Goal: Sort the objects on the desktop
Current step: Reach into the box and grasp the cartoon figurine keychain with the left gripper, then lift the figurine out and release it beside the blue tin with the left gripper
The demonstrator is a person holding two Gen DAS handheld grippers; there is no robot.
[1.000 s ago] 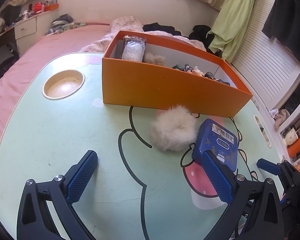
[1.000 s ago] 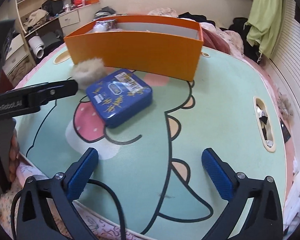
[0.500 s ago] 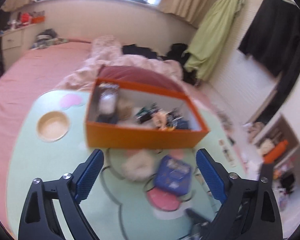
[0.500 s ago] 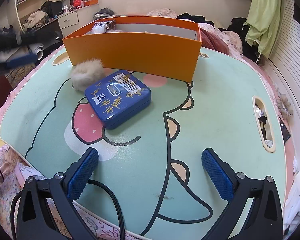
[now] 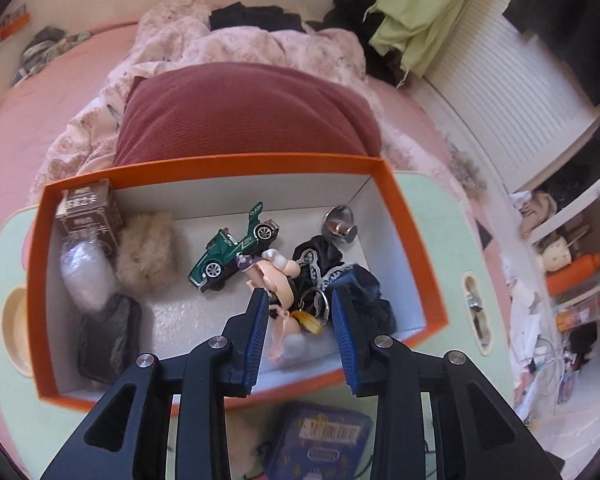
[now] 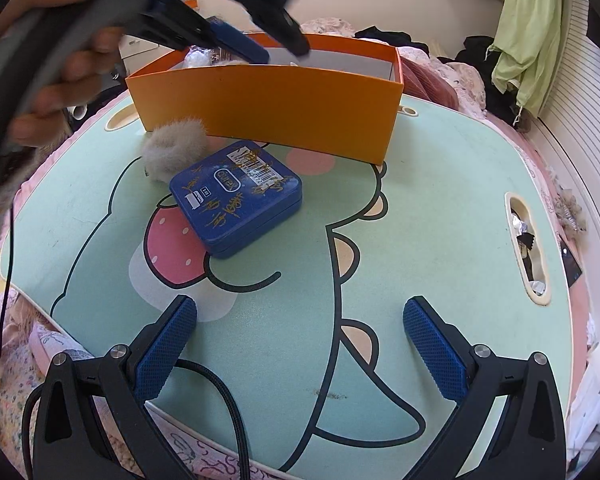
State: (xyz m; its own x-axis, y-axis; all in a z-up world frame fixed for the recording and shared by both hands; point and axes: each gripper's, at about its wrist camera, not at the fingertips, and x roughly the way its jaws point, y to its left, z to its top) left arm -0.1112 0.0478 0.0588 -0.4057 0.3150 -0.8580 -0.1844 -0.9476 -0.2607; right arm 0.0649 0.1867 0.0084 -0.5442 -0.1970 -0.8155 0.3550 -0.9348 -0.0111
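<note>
The orange box (image 5: 416, 240) holds a green toy car (image 5: 232, 250), a beige fur ball (image 5: 146, 258), a doll keychain (image 5: 284, 280), dark cloth (image 5: 364, 292) and other items. My left gripper (image 5: 298, 300) hovers over the box, jaws partly closed around the keychain, not gripping it. My right gripper (image 6: 300, 328) is open and empty above the table's near edge. A blue tin (image 6: 236, 196) and a grey-white fur ball (image 6: 174, 152) lie on the table before the box (image 6: 268, 108). The left gripper (image 6: 260, 46) shows above the box in the right wrist view.
The cartoon-printed green table (image 6: 440, 200) has a cup recess (image 5: 14, 320) at left and a slot (image 6: 526, 248) at right. A dark red cushion (image 5: 244, 112) and bedding lie behind the box. Shelves (image 5: 572, 264) stand at far right.
My left gripper rose from table level, moved over the orange box and narrowed its jaws around the keychain. My right gripper stayed in place.
</note>
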